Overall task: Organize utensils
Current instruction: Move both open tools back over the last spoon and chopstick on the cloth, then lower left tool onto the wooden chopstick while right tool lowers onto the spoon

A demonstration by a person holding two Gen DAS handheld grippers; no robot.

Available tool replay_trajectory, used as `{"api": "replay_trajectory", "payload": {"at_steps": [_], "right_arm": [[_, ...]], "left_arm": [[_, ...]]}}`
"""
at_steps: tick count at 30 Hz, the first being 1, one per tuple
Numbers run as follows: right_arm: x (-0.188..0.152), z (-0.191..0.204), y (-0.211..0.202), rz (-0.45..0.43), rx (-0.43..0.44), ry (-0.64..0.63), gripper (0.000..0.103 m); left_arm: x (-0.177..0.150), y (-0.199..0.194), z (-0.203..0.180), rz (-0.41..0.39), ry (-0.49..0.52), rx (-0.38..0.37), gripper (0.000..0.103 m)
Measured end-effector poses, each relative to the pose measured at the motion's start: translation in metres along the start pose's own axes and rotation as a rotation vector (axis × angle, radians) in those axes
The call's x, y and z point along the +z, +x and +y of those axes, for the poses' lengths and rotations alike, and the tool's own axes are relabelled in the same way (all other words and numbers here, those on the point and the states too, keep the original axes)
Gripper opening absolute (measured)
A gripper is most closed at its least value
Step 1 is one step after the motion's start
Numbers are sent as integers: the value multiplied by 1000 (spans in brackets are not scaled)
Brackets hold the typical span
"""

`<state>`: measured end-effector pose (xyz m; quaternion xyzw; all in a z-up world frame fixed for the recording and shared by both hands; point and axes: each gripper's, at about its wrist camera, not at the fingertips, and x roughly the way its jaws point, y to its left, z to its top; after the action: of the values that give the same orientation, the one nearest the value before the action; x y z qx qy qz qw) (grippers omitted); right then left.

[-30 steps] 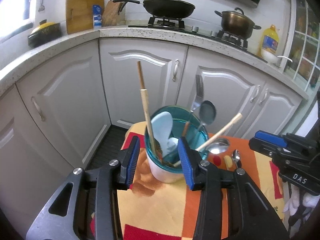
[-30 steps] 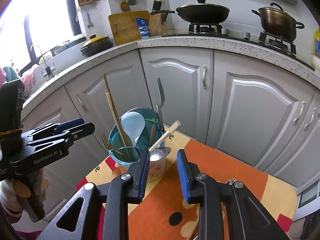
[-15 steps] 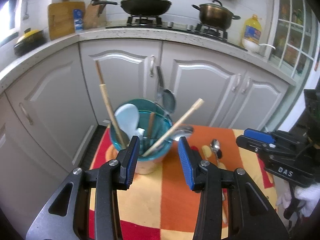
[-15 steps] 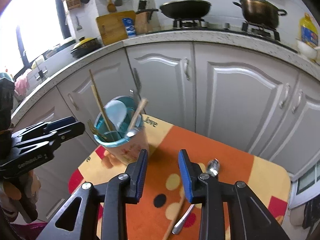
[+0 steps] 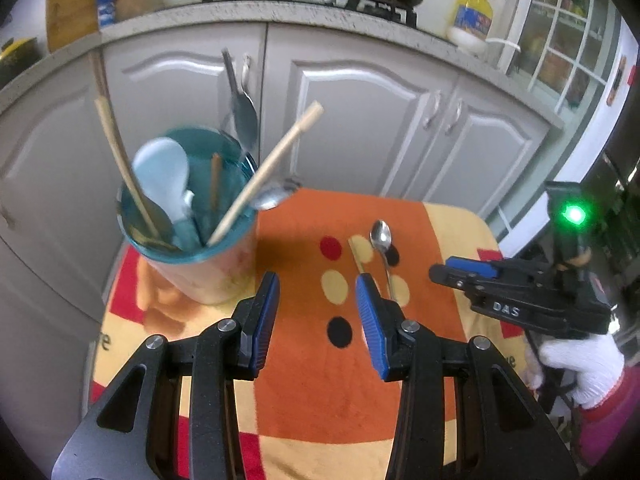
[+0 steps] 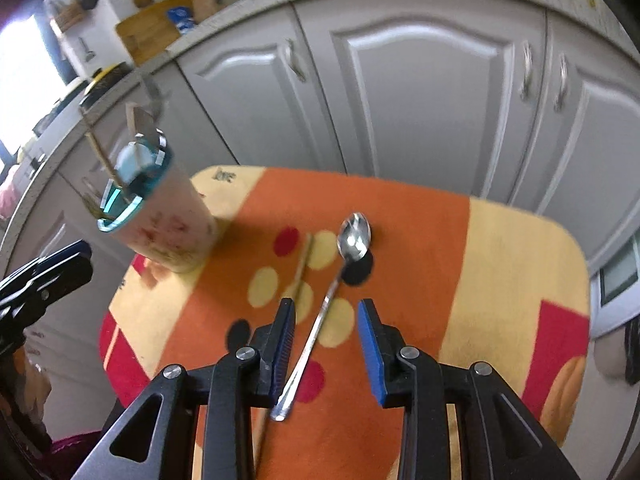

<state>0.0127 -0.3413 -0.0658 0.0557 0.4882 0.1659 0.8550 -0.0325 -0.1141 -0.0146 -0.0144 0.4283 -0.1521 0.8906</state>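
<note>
A slim, long-handled stainless-steel spoon (image 6: 354, 236) lies flat on the orange, yellow and red patterned tablecloth (image 6: 420, 216), its bowl pointing away toward the grey cabinet doors (image 6: 432, 92) and its handle running back toward the right gripper (image 6: 326, 340). Just beside it on the left lies one thin wooden chopstick (image 6: 303, 264), roughly parallel but apart from it.

The right gripper hovers over the spoon's handle end; its blue-padded jaws are parted on either side of the handle and grasp nothing. The left gripper (image 5: 316, 320) hangs above bare cloth with its jaws spread wide and nothing between them.

At the table's far left corner stands one cream cup with a teal rim (image 5: 188, 236). It holds a pale blue plastic spoon, a steel spoon, a steel ladle and several wooden sticks, all leaning outward; their exact count is blurred.

Behind, a speckled stone countertop (image 5: 240, 16) carries a dark wok, a bronze pot, a yellow oil bottle and a wooden cutting board. A white-gloved hand (image 5: 580, 368) grips the right tool.
</note>
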Motion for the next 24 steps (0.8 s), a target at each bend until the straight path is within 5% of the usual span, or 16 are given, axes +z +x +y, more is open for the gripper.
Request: {"api": "replay_trajectory", "payload": {"at_steps": [24], "right_arm": [[21, -32, 62, 46, 82, 65, 33]], "left_arm": [[-13, 78, -18, 208, -29, -66, 39]]}}
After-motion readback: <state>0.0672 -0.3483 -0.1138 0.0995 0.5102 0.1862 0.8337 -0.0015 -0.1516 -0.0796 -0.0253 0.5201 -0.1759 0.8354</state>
